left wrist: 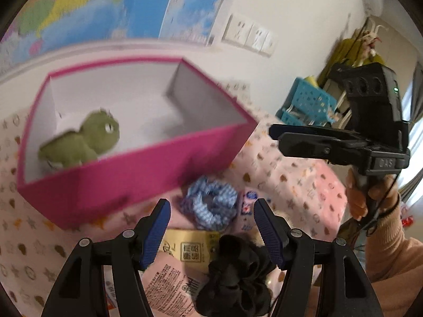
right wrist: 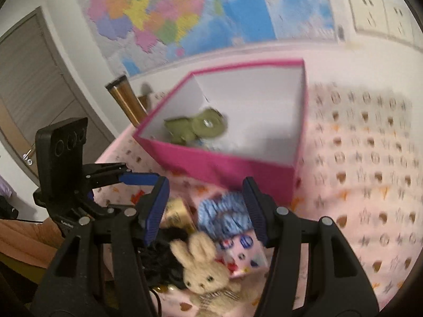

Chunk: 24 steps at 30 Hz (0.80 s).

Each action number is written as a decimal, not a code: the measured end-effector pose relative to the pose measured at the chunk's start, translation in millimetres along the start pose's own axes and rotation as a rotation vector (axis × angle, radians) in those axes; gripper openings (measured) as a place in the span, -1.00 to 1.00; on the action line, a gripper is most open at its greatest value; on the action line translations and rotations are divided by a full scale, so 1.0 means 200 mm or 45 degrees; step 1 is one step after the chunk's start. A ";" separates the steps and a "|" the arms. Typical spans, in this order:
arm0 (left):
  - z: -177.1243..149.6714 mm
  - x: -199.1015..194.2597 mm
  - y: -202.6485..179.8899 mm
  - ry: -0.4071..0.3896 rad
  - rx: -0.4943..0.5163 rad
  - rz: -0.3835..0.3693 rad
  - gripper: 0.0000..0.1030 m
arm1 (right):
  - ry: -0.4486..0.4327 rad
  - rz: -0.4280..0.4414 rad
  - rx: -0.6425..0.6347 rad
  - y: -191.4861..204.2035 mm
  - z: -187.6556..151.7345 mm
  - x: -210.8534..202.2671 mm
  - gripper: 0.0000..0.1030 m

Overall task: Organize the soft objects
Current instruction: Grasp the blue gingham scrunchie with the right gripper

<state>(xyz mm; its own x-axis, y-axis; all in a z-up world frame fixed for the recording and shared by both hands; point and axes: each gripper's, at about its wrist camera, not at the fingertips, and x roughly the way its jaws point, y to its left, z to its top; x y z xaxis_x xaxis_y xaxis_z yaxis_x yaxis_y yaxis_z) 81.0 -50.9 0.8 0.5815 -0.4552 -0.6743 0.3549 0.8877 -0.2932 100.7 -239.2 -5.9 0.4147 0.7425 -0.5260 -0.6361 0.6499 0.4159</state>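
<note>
A pink box (left wrist: pixel 127 179) with a white inside stands on the patterned pink cloth, and a green plush dinosaur (left wrist: pixel 87 140) lies in it. In front of the box lie a blue checked scrunchie (left wrist: pixel 211 206), a black scrunchie (left wrist: pixel 238 277) and a beige plush bunny (right wrist: pixel 203 272). My left gripper (left wrist: pixel 212 227) hovers open over the two scrunchies with nothing between its pads. My right gripper (right wrist: pixel 206 203) is open above the blue scrunchie (right wrist: pixel 224 216) and the bunny, gripping nothing. Each gripper shows in the other's view: the right gripper (left wrist: pixel 277 134) and the left gripper (right wrist: pixel 142 179).
A gold packet (left wrist: pixel 190 245) and a pink printed packet (left wrist: pixel 169 285) lie under the soft things, with a small patterned pink pack (right wrist: pixel 243 251) beside the bunny. A map hangs on the wall behind. Blue baskets (left wrist: pixel 309 103) stand off to the right. A hand in a peach sleeve (left wrist: pixel 388 237) holds the right gripper.
</note>
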 end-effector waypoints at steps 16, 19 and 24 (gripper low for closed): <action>-0.04 0.35 0.11 0.220 -0.194 -0.103 -0.01 | 0.238 -0.054 0.099 -0.20 -0.14 0.40 0.15; -0.04 0.37 0.11 0.240 -0.202 -0.107 -0.06 | 0.267 -0.074 0.071 -0.19 -0.15 0.44 0.14; -0.03 0.43 0.11 0.273 -0.207 -0.121 -0.20 | 0.289 -0.105 0.009 -0.16 -0.16 0.49 -0.19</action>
<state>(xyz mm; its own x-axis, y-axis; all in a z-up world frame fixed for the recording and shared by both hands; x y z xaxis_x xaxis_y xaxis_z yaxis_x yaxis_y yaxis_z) 134.7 -69.8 -66.9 0.3772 -0.5277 -0.7611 0.2685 0.8488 -0.4554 141.0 -192.5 -95.0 0.3076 0.6319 -0.7114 -0.6014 0.7085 0.3693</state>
